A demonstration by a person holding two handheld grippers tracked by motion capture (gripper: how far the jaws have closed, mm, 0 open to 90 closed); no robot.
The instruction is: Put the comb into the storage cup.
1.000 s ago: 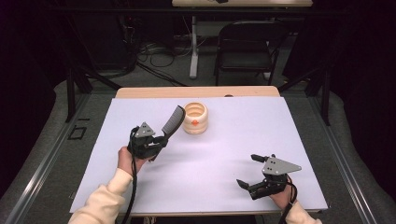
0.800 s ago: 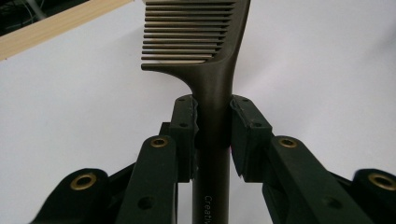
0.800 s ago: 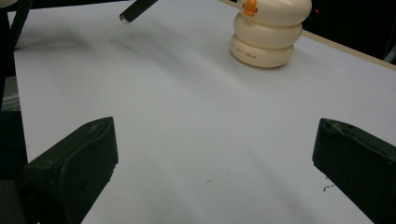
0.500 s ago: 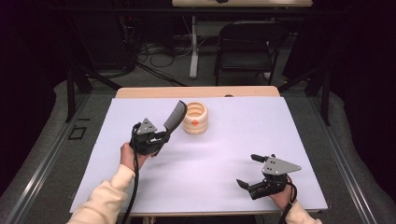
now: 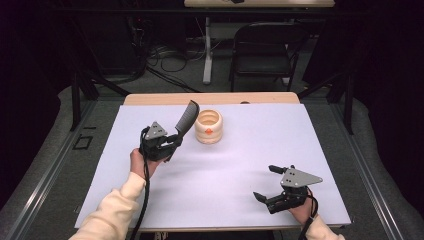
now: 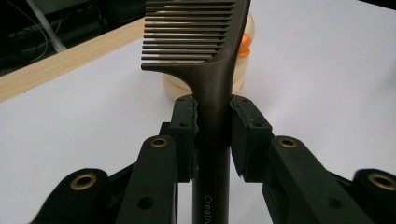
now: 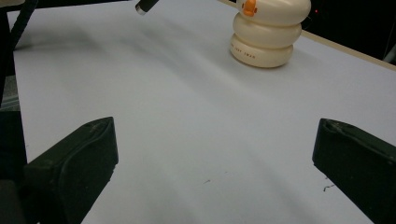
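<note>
My left gripper (image 5: 172,141) is shut on the handle of a dark comb (image 5: 187,118), which slants up and to the right toward a cream ribbed cup (image 5: 208,126) with an orange mark. In the left gripper view both pads press the comb (image 6: 212,70) handle, the teeth rising in front of the cup (image 6: 243,65). My right gripper (image 5: 266,182) hovers low near the table's front right, open with nothing between its jaws. The right gripper view shows the cup (image 7: 268,32) far ahead and the comb's handle end (image 7: 145,6) at the top.
A white sheet (image 5: 250,150) covers the table, with a wooden strip (image 5: 210,98) along the far edge. A dark chair (image 5: 265,45) and cables stand on the floor beyond the table.
The left hand has lifted and shifted slightly right, bringing the comb more upright and its teeth nearer the cup. The right gripper has stayed put.
</note>
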